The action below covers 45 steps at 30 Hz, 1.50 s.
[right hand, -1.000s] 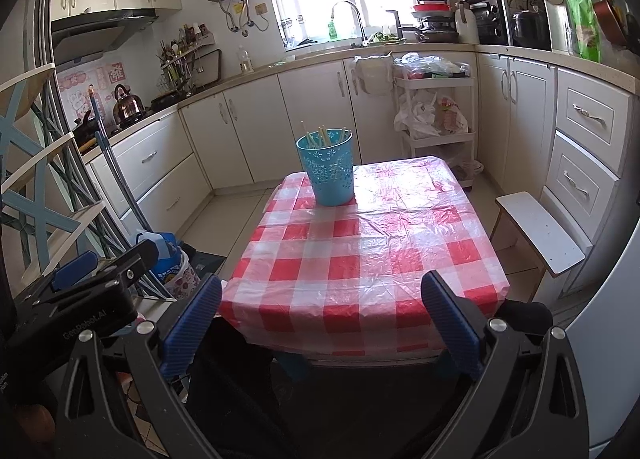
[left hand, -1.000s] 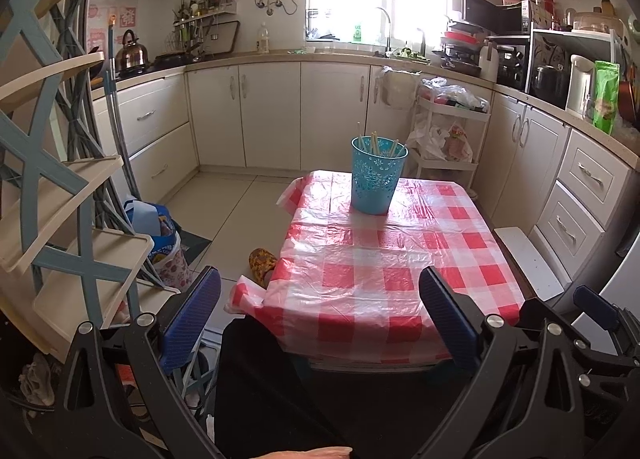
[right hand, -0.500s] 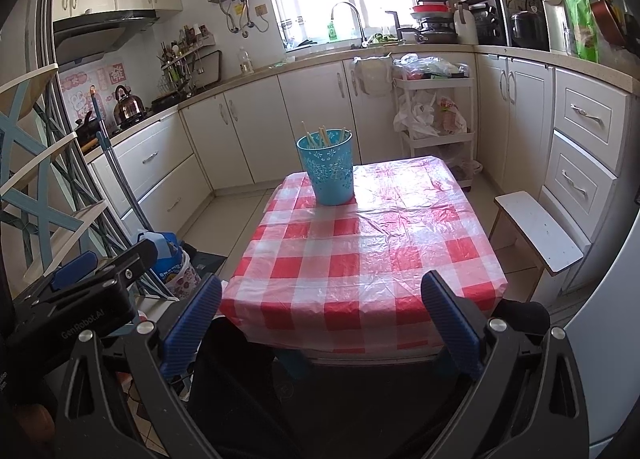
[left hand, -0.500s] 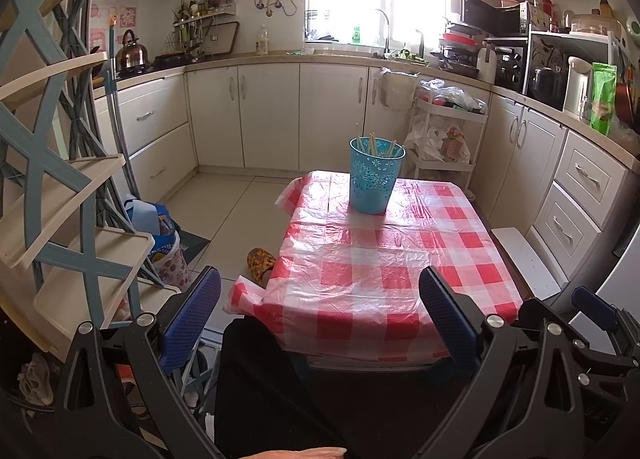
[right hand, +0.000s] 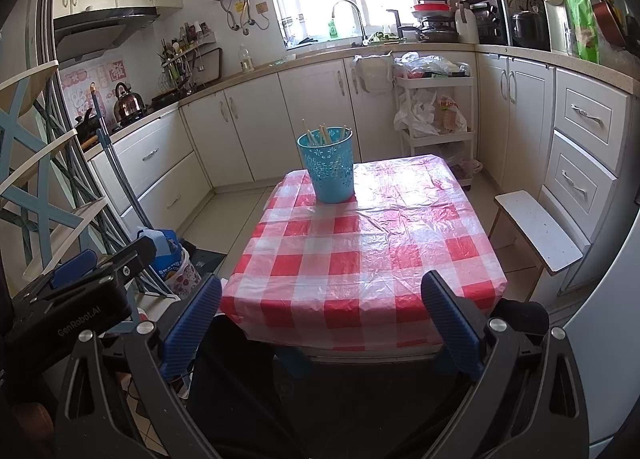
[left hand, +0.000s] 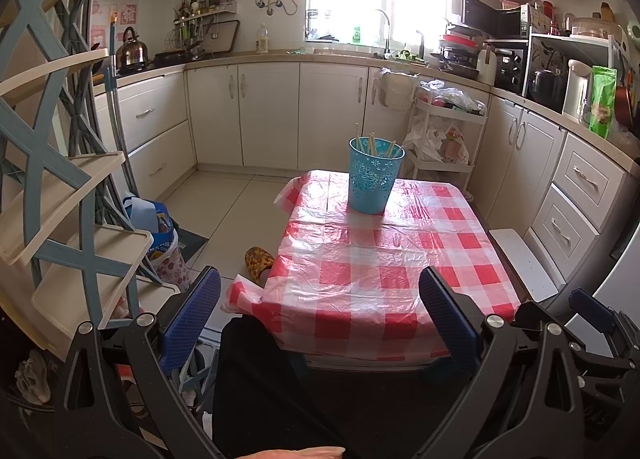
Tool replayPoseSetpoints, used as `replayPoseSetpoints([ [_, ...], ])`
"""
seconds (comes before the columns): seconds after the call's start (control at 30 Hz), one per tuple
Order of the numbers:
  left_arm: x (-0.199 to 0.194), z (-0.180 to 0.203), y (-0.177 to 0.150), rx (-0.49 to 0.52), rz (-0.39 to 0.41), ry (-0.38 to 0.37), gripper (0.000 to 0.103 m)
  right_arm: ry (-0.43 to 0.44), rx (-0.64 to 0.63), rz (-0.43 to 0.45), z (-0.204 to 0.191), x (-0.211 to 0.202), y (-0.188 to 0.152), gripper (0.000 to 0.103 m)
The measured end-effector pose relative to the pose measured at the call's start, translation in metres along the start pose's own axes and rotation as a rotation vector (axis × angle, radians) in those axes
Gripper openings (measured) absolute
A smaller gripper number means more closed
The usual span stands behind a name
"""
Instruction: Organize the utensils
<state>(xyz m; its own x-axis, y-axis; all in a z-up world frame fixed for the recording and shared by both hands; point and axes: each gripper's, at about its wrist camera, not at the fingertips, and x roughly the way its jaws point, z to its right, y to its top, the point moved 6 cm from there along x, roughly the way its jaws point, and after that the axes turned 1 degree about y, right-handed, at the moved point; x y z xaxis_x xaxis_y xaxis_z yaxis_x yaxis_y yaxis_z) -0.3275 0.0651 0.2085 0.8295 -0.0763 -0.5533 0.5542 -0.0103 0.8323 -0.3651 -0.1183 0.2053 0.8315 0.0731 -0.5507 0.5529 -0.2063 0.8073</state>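
Left gripper (left hand: 320,315) and right gripper (right hand: 322,315) both gape empty short of the table's (right hand: 360,259) near edge, chopsticks (right hand: 324,134) upright in the blue basket (right hand: 328,169) by the far-left corner; a clumsy grab could tip the light basket off that edge.

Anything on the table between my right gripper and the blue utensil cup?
Nothing: the right wrist view shows only bare checkered tablecloth between the open right gripper and the blue cup.
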Motion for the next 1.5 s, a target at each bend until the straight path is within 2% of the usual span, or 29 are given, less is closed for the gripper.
replayPoseSetpoints([
  [1.23,0.002,0.004,-0.004,-0.009,-0.008,-0.013,0.095,0.003,0.0,-0.043,-0.001,0.006,-0.015,0.096],
  [1.4,-0.01,0.002,-0.003,0.002,0.078,0.037,0.095,0.001,-0.001,-0.054,-0.001,0.007,-0.016,0.096],
  [1.5,-0.012,0.004,-0.002,0.012,0.086,0.041,0.095,0.001,-0.005,-0.05,-0.001,0.007,-0.015,0.096],
])
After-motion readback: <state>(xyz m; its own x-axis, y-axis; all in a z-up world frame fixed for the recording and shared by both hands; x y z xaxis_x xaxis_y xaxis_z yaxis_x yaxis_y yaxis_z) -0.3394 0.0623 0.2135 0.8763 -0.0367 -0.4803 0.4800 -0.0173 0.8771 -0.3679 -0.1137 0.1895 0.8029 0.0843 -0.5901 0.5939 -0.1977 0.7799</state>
